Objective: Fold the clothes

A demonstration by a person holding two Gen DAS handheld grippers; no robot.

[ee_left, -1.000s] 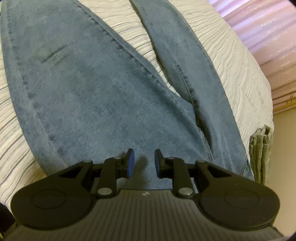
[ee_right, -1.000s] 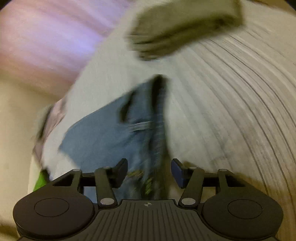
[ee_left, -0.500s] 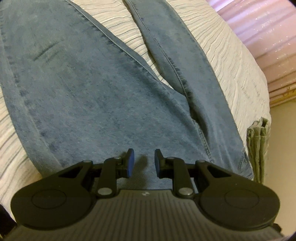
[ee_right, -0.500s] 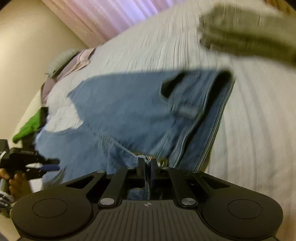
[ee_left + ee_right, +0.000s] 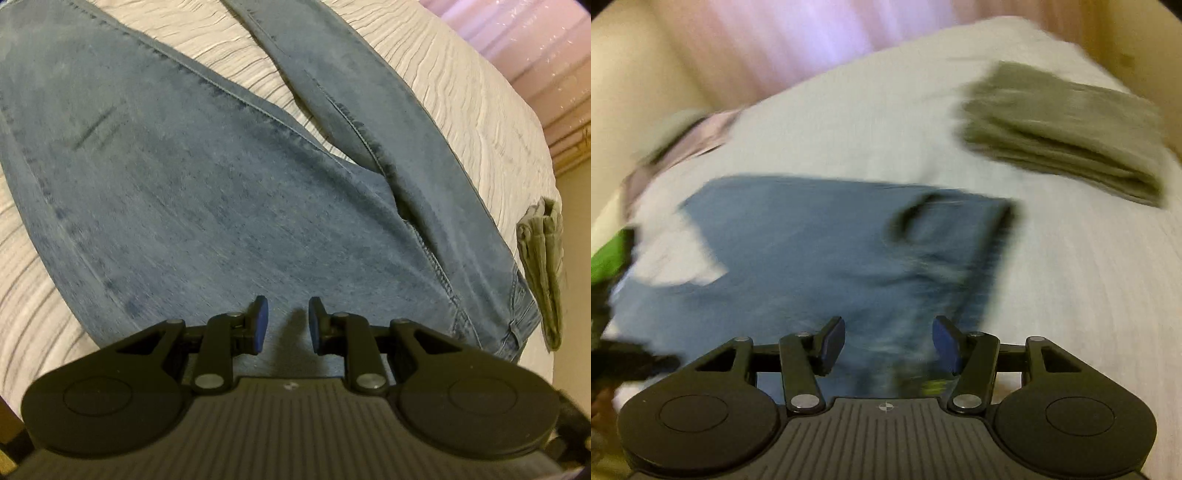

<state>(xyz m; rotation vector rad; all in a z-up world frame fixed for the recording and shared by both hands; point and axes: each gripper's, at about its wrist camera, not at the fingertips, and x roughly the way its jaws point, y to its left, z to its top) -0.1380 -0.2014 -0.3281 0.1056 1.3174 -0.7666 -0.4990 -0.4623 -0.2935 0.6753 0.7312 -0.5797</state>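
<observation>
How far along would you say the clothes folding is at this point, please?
Done: an olive garment lies folded on the bed. In hand: the jeans, spread flat with legs apart; left gripper and right gripper are open above them. Left: folding the jeans.

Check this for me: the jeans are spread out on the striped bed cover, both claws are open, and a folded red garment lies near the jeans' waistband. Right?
Not quite. The folded garment is olive green, not red, as the right wrist view shows. The jeans do lie on the bed cover, and the left claw and right claw are both open.
</observation>
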